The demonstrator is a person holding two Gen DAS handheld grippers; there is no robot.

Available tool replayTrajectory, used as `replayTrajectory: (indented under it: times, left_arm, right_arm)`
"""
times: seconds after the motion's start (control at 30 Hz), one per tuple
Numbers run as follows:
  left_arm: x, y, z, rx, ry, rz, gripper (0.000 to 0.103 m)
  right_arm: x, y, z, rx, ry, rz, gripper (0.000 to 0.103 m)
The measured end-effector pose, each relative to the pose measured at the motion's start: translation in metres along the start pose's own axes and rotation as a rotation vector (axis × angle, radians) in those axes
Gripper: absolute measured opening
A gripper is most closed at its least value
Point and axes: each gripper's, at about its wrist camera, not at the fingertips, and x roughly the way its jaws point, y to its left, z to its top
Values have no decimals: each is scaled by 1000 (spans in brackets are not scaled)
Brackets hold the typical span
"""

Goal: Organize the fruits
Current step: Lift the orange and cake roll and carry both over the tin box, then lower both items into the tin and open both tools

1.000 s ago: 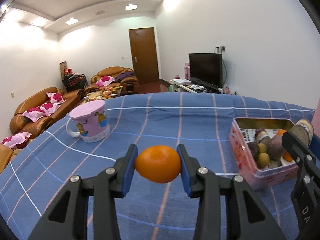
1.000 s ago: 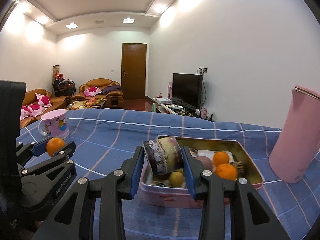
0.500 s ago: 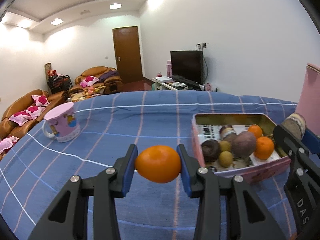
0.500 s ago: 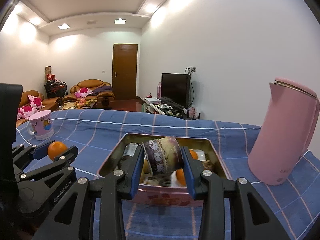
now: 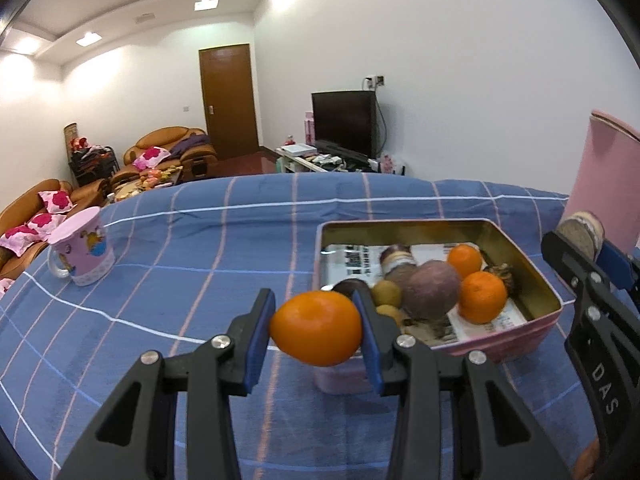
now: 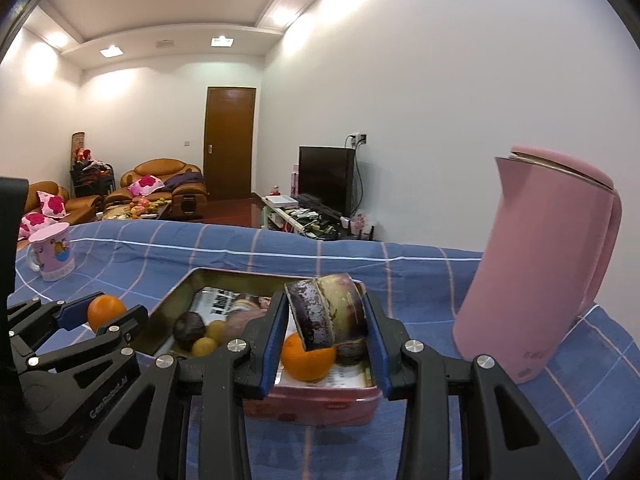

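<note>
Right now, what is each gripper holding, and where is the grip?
Left gripper: orange, pinched across its sides. Right gripper: short purple-and-tan cut piece, fingers on its flanks.

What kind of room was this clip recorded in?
Most likely a home living room: brown leather sofas with floral cushions, a television on a low stand, and a wooden door behind a table under a blue checked cloth.

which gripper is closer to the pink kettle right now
Right. The right gripper, shut on a sugarcane piece, sits over the tin beside the pink kettle. The left gripper, holding an orange, is at the tin's far side.
</note>
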Motion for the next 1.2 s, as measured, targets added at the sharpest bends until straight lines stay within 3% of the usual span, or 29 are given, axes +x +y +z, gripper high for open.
replayTrajectory:
  times: [0.5,0.8,1.2]
  left_arm:
    - [29,-56,22,52,29,-112,42]
    - [39,-54,27,34,41,-173,42]
    - [52,-39,33,-6,50,-158,42]
  right_arm:
    - [18,-41,2,48,26,-111,40]
    - [28,-41,8,34,8,-172,40]
    - [50,-30,19,35,-3,-186,40]
